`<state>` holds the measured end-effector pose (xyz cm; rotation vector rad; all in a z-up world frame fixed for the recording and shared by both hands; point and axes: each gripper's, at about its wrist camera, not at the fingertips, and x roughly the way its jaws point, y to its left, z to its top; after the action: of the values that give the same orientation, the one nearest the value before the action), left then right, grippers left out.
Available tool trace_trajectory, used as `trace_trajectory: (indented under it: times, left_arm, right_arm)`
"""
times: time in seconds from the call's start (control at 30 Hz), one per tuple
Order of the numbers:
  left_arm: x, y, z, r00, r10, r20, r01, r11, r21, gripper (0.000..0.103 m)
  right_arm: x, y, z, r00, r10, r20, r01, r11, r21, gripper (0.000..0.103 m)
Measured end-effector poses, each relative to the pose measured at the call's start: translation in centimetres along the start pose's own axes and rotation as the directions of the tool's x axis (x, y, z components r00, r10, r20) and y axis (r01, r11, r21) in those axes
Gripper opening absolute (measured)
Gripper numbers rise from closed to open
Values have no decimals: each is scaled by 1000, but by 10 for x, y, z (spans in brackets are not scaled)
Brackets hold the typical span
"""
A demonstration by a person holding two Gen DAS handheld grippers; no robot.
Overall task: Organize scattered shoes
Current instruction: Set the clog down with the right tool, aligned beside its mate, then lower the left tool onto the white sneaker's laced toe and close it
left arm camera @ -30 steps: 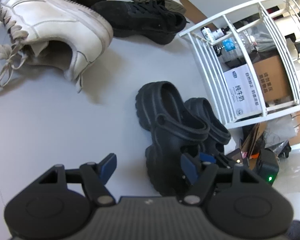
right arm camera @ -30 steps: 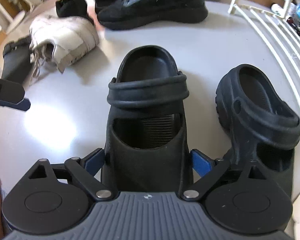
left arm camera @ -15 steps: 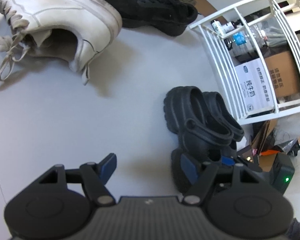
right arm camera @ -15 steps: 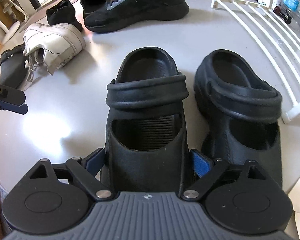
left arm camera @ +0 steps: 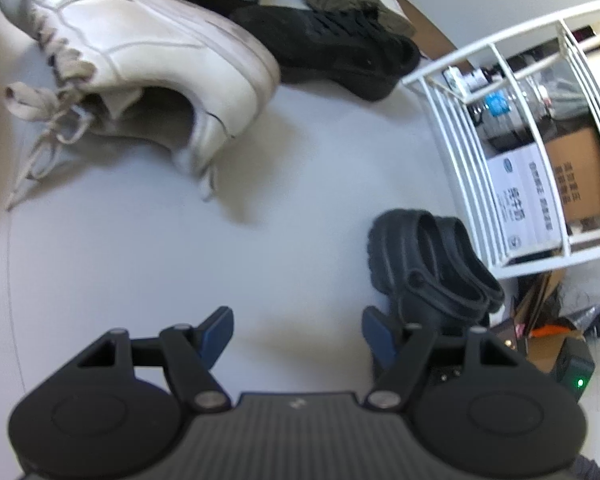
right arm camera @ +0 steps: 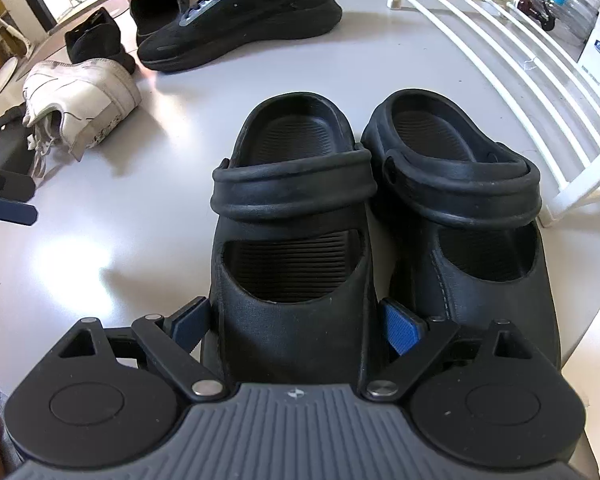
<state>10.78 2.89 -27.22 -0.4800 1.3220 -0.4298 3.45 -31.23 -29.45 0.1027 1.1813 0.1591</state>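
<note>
Right gripper straddles the toe of the left black clog; blue pads sit on either side of the toe, the near-side pad touching it, the other with a slight gap showing, so whether it is clamped I cannot tell. That clog stands touching the second black clog, which sits just beside the white rack. Left gripper hangs with fingers apart over bare grey table, nothing between them. White sneaker lies well apart from the rack; black sneaker lies beyond the clogs.
</note>
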Motion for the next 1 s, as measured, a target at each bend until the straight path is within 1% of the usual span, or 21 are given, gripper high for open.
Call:
trace_trajectory:
  times: [0.13, 0.2, 0.33, 0.43, 0.53, 0.63, 0.73, 0.8, 0.9, 1.0]
  left_arm:
    - [-11, 12, 5, 1000, 17, 18, -17, 1000, -16, 73]
    - [-22, 18, 14, 998, 20, 53, -19, 1000, -23, 73]
    - [-41, 26, 33, 992, 37, 121, -33, 999, -36, 73]
    - [-57, 37, 47, 985, 51, 166, -40, 997, -67, 73]
    - [-69, 49, 64, 970, 95, 222, -75, 992, -97, 74]
    - [-76, 60, 72, 958, 133, 254, -102, 986, -132, 74]
    - [-77, 72, 82, 947, 170, 274, -129, 978, -161, 76]
    - [-76, 79, 87, 941, 189, 281, -143, 974, -177, 77]
    - [-70, 84, 92, 938, 204, 280, -157, 971, -179, 79]
    - [-63, 85, 95, 935, 220, 278, -177, 969, -171, 79]
  right_arm:
    - [0, -3, 2, 1000, 11, -12, -11, 1000, 20, 94]
    - [-6, -6, 3, 1000, 26, -4, -26, 999, 35, 93]
    - [-20, -8, 5, 999, 31, 18, -31, 999, 17, 93]
    - [-34, -11, 8, 999, 34, 40, -34, 999, 13, 93]
    - [-49, -14, 12, 997, 31, 73, -31, 999, -9, 93]
    - [-57, -17, 17, 994, 30, 106, -29, 1000, -11, 93]
    - [-66, -18, 18, 987, 32, 157, -30, 999, -12, 92]
    - [-73, -17, 20, 978, 36, 206, -30, 999, -32, 92]
    - [-77, -15, 24, 970, 48, 240, -39, 998, -42, 92]
    - [-75, -14, 28, 968, 55, 247, -48, 998, -36, 92]
